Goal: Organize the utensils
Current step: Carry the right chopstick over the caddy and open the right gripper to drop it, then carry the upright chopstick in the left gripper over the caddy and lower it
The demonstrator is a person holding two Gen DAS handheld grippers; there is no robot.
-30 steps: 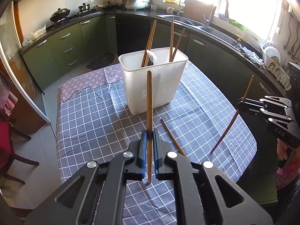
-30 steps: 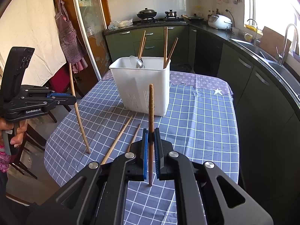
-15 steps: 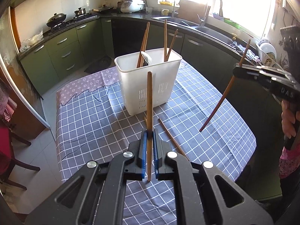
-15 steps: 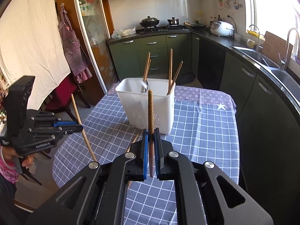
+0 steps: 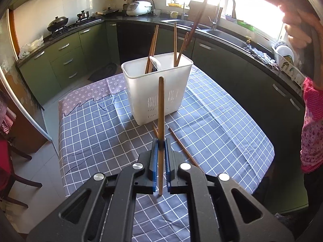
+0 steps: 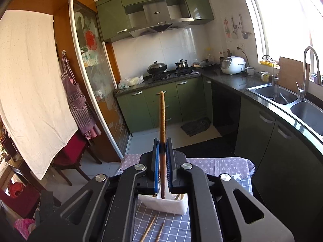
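Observation:
A white utensil holder [image 5: 157, 88] stands on the checked tablecloth [image 5: 97, 129] with several chopsticks and a spoon inside. My left gripper [image 5: 160, 147] is shut on a wooden chopstick [image 5: 160, 109], held upright in front of the holder. My right gripper [image 6: 163, 147] is shut on a darker chopstick [image 6: 162, 117], held high above the holder [image 6: 167, 203]; in the left wrist view that chopstick [image 5: 198, 13] slants down toward the holder's right rear. Two loose chopsticks [image 5: 181, 145] lie on the cloth by the holder, and they show in the right wrist view [image 6: 150, 228] too.
The table's edges run close at the right and near sides. Kitchen counters with a sink [image 5: 218, 31], stove and rice cooker [image 5: 139, 7] surround the table. A red chair [image 6: 70, 153] stands at the left. The person's arm [image 5: 310, 109] is at the right.
My right gripper has risen high and come over the holder with its chopstick, so the holder now sits low under it. My left gripper has stayed nearly still with its chopstick.

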